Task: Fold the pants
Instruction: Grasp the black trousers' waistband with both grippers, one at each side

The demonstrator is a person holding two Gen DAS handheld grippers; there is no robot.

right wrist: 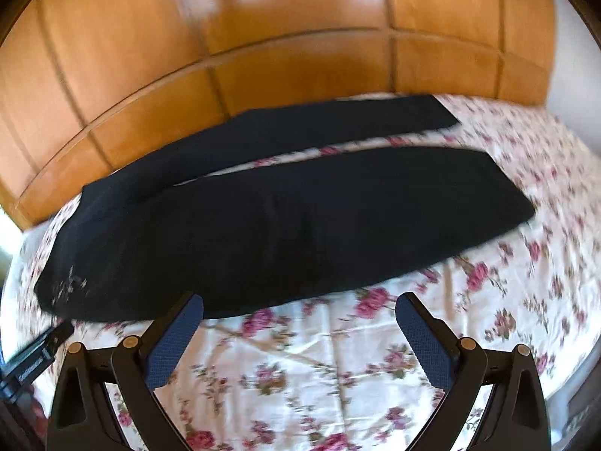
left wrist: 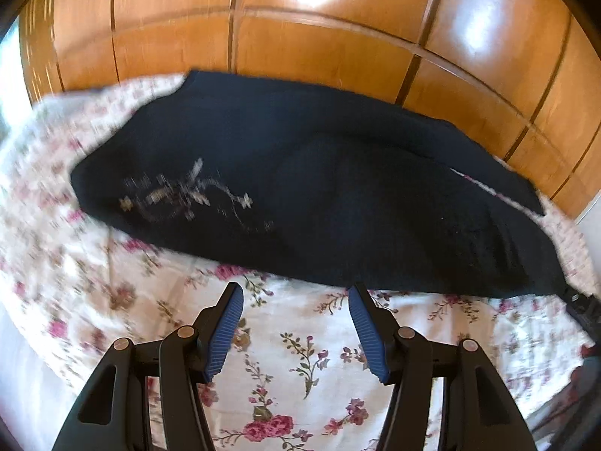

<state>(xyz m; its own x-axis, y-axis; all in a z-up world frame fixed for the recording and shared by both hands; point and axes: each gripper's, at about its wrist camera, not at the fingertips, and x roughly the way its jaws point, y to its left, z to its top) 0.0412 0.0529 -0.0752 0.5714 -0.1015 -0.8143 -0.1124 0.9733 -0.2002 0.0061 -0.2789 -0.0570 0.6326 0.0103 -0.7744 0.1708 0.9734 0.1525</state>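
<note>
**Two open claws above dark pants on a flowered sheet**

No container shows; the pants (left wrist: 319,195) lie flat on the sheet (left wrist: 300,357), alone on it. In the left view they run from 9 to 3 o'clock, pale embroidery (left wrist: 188,199) at 9 o'clock. In the right view both legs reach toward 2 o'clock, a strip of sheet between them. Their near edge lies just past the fingertips in both views; the far edge runs close to the wood panels (right wrist: 263,56). Bare sheet fills everything from 4 to 8 o'clock.

Left claw (left wrist: 296,293) tilts downward over the sheet, jaws apart, nothing between them. Right claw (right wrist: 299,302) likewise tilts down, jaws spread wide and empty; whether its left fingertip touches the hem is unclear.
</note>
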